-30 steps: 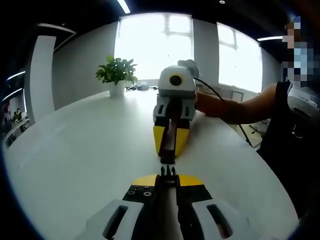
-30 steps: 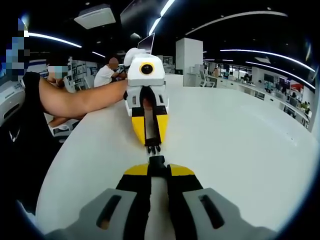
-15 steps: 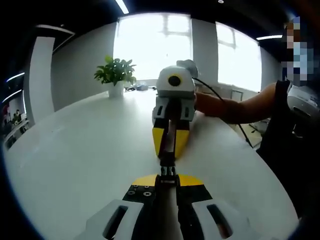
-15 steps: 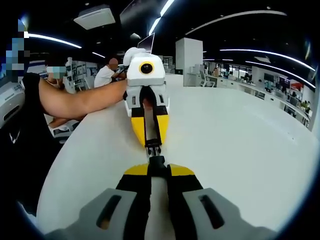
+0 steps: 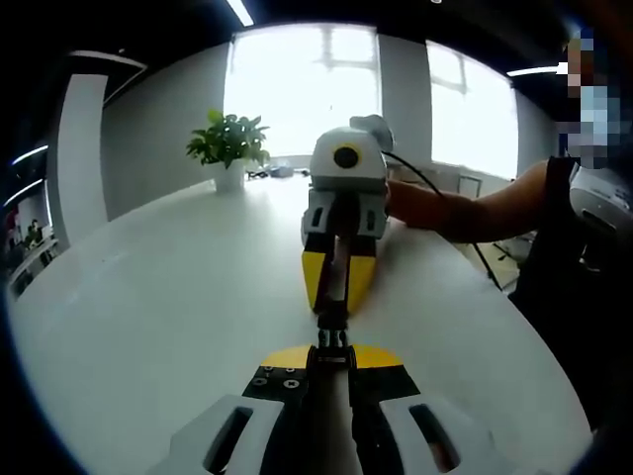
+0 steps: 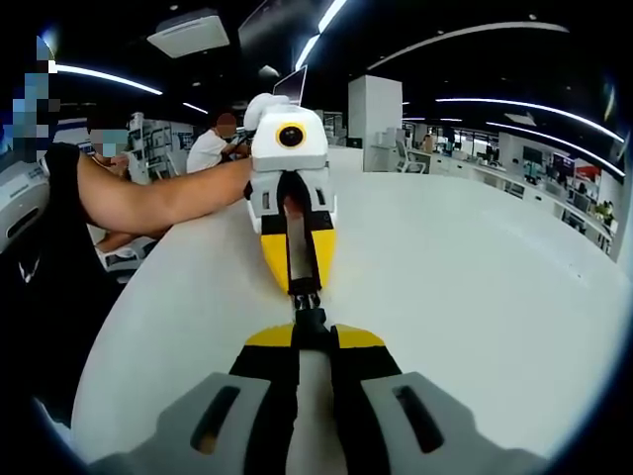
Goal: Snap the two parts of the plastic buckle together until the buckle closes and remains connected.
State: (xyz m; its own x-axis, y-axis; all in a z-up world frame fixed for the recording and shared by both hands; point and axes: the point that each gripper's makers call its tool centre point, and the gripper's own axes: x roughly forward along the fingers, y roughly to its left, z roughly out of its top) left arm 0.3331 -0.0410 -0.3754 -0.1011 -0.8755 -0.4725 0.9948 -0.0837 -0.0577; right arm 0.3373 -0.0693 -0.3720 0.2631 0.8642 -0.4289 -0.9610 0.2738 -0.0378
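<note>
Right now the two grippers meet nose to nose above the white table, each with its jaws pinched tight on one half of the black buckle. In the left gripper view, the left gripper holds the pronged half at its yellow tips, and the right gripper faces it from the far side. In the right gripper view, the right gripper clamps the socket half, with the left gripper opposite and close. The two halves appear to touch at the middle of the table, but whether the prongs have gone in and latched cannot be told; the joint is small and dark.

The main risk, by judgement, is a false close: if the halves are slightly rolled or offset, the prongs could jam against the socket mouth instead of entering. Pushing harder then might make one half slip or twist in its jaws, since each is gripped only at its end. Letting go before a full latch could drop both parts apart onto the table. A potted plant stands far off and poses no obstacle.
</note>
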